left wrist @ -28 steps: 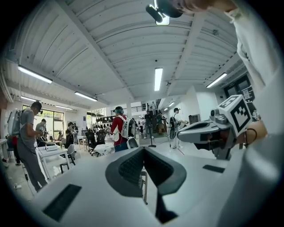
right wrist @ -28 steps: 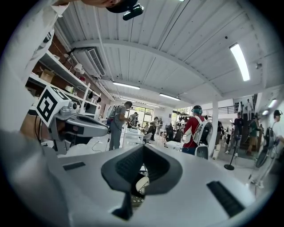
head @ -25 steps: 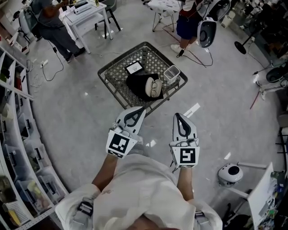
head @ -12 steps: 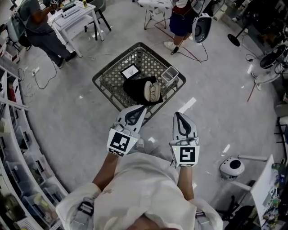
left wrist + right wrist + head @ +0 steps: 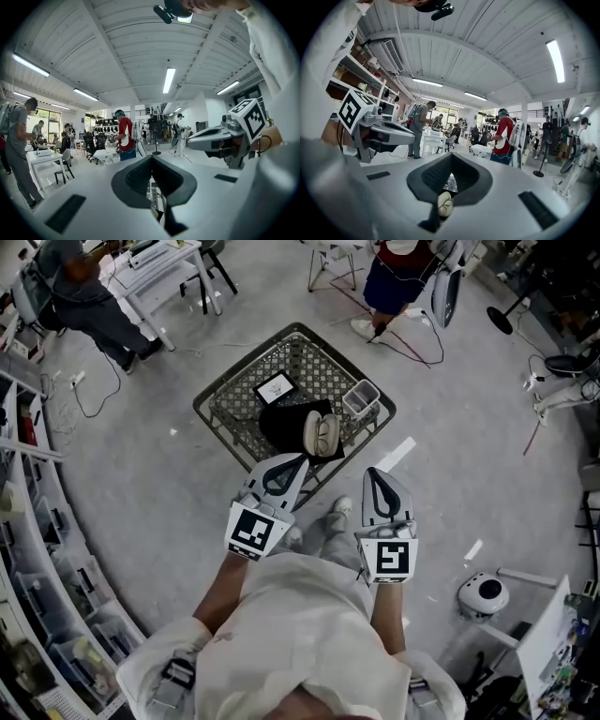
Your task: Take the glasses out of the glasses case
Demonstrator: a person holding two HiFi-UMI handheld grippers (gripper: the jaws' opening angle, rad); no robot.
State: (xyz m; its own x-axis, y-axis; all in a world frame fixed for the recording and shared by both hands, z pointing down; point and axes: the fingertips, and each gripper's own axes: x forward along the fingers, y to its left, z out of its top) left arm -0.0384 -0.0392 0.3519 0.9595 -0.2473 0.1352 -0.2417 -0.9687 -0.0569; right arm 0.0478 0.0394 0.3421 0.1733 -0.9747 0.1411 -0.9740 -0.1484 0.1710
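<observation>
Both the left gripper [image 5: 292, 465] and right gripper [image 5: 378, 479] are pressed together and empty, near the wire table [image 5: 234, 404] where the glasses case [image 5: 322, 434] lies on black cloth [image 5: 281, 427]; I'd spread jaws early, pin the case with one, lift its lid with the other.

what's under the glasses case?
The glasses case lies on a black cloth spread over the mesh table. The cloth directly beneath is covered, and the case's inside cannot be seen.
</observation>
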